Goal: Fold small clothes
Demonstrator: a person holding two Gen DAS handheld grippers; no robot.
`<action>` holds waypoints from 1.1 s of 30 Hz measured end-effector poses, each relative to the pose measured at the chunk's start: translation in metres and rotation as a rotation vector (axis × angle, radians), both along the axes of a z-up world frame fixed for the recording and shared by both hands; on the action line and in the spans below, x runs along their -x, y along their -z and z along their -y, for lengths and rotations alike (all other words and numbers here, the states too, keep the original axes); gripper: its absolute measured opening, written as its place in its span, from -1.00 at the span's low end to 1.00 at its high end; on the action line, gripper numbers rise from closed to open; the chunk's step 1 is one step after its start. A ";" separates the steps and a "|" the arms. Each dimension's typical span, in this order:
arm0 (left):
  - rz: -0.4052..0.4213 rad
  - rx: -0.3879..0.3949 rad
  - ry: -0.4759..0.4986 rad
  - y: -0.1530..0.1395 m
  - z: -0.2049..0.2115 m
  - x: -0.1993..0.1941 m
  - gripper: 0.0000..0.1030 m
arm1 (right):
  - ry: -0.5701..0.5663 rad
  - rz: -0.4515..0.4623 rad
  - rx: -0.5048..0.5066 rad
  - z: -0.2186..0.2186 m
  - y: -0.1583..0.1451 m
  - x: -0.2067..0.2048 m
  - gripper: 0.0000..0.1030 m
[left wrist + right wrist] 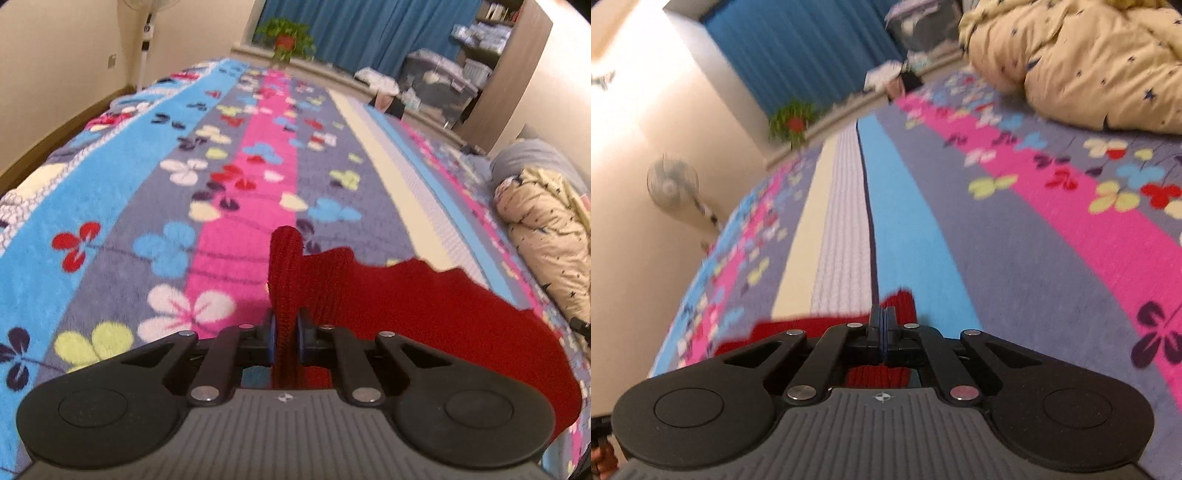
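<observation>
Red knit garment [424, 317] hangs just above the flowered blanket [147, 206], the left gripper [285, 341] clamped on a bunched edge, the right gripper [882, 338] pinched together on another edge. Lift-and-spread stage, I'd say; next, lay it flat on the blanket.

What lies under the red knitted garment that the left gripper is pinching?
Under the red knitted garment lies the flowered bedspread. The left gripper clamps a bunched edge. What sits beneath the cloth's middle is covered.
</observation>
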State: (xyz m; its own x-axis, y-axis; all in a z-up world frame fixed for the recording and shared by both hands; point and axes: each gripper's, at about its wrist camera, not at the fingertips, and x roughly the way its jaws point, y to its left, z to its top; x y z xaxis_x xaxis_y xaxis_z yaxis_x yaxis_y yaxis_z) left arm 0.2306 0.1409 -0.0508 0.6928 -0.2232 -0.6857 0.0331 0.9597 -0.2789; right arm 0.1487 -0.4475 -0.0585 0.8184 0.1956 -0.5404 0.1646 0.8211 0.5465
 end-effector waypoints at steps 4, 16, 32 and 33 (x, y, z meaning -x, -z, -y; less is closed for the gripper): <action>-0.054 0.012 -0.004 0.005 -0.001 -0.005 -0.76 | 0.034 -0.051 -0.002 0.007 0.004 -0.003 -0.93; -0.149 -0.044 0.056 0.025 0.013 -0.007 -0.02 | -0.068 -0.223 -0.133 0.002 0.033 -0.013 0.39; 0.024 0.021 -0.006 -0.010 0.003 -0.001 -0.78 | -0.082 0.034 0.099 -0.019 -0.010 -0.001 -0.91; 0.021 -0.002 -0.003 -0.009 0.006 -0.002 -0.78 | -0.073 0.034 0.102 -0.019 -0.010 -0.002 -0.91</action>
